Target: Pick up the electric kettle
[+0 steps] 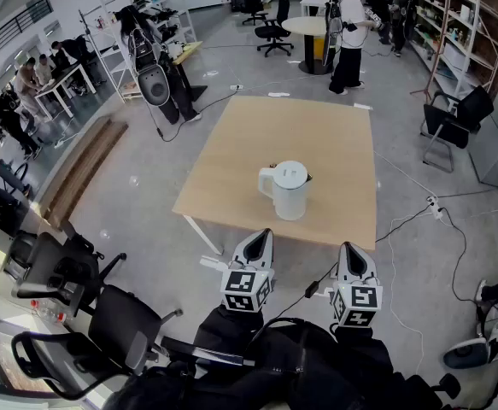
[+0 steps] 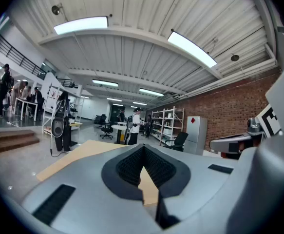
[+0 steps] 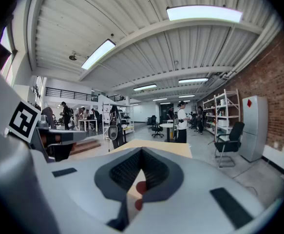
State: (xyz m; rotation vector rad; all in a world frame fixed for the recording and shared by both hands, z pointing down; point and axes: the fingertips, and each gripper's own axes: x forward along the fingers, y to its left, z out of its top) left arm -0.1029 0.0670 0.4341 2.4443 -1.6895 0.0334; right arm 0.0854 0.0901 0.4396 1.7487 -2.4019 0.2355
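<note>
A white electric kettle with its lid on stands upright near the front edge of a light wooden table, handle toward the left. Both grippers hover over the floor just short of that edge and point at the table. My left gripper is below and slightly left of the kettle, with its jaws together and nothing in them. My right gripper is below and to the kettle's right, also shut and empty. In the left gripper view the closed left gripper hides the kettle. The right gripper hides it in the right gripper view.
Black office chairs crowd the floor at lower left. A power strip with cables lies on the floor to the right. Beyond the table, a person stands by a round table. A dark machine on a stand is at back left.
</note>
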